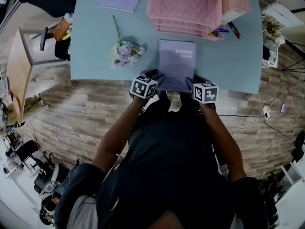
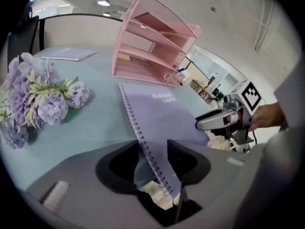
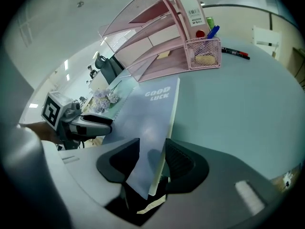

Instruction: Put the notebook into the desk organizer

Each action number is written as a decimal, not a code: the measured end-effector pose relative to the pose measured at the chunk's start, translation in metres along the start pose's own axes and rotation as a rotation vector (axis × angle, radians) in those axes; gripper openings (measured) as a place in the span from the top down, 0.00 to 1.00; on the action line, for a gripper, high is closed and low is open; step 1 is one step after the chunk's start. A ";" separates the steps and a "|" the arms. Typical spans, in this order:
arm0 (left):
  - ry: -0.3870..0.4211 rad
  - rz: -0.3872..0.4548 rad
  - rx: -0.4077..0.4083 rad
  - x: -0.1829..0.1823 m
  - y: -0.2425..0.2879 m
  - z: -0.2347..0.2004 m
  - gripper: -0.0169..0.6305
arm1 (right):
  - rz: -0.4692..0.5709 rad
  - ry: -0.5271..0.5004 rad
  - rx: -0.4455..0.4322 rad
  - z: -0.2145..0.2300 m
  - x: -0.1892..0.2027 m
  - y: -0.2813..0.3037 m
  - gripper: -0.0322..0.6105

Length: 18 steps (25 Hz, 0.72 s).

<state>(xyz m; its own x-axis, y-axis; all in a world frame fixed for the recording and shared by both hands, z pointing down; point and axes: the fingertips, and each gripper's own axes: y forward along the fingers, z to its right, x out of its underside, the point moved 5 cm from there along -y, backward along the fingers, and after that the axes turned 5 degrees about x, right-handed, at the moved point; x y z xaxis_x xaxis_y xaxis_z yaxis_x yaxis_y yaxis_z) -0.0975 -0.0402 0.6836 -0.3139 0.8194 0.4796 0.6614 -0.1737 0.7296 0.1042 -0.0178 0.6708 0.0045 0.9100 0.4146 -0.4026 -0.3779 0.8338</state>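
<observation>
Notebook (image 1: 176,63): lavender cover bears white lettering; the surface (image 1: 95,56) beneath is pale blue. Desk organizer (image 1: 186,8): pink, fine mesh pattern throughout. Flowers (image 1: 125,53): lilac blooms, green leaves; floor (image 1: 71,109): brown-grey wood-plank pattern.

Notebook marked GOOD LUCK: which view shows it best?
Head view: the notebook lies almost whole from above, only near corners hidden. Left gripper view shows its spiral edge foreshortened; right gripper view its page edge, also slanted.

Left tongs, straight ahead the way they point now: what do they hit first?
The notebook: its spiral edge lies between the open left tongs, so they would ride along it at once. Beyond, roughly in line, stands the pink desk organizer; depth is unclear.
</observation>
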 end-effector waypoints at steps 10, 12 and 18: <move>0.020 0.036 -0.047 0.023 -0.020 0.002 0.66 | 0.052 0.085 -0.006 0.004 0.022 -0.020 0.68; 0.001 0.036 -0.053 0.031 -0.027 0.000 0.66 | 0.053 0.116 -0.013 0.009 0.030 -0.026 0.63; -0.035 0.027 -0.054 0.055 -0.040 0.004 0.65 | 0.009 0.225 -0.080 0.011 0.061 -0.029 0.60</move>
<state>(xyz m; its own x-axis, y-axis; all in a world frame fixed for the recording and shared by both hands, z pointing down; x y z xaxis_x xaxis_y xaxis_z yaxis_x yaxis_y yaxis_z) -0.1382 0.0142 0.6789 -0.2715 0.8326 0.4828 0.6314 -0.2245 0.7423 0.1267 0.0465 0.6758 -0.1996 0.9252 0.3229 -0.4732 -0.3795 0.7950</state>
